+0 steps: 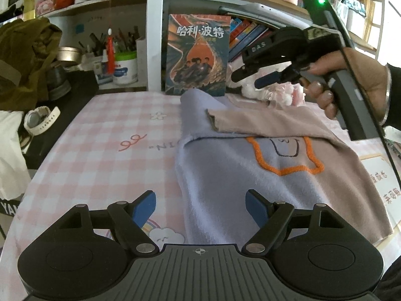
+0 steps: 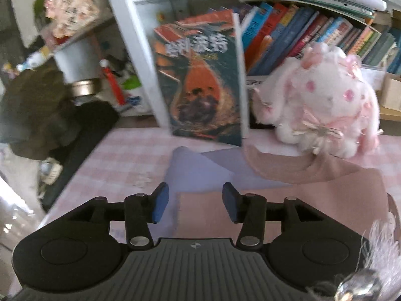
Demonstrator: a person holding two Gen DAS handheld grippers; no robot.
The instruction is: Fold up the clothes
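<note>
A lavender garment with an orange outline design lies on the pink checked tablecloth. Its beige sleeve is folded across the top. My left gripper is open and empty, low over the garment's near left edge. My right gripper is open and empty, held above the garment's far end. In the right wrist view the right gripper hovers over the lavender cloth and the beige part.
A book stands upright at the table's back edge. A pink plush toy sits beside it. A white watch and olive cloth lie at the left. Shelves with books rise behind.
</note>
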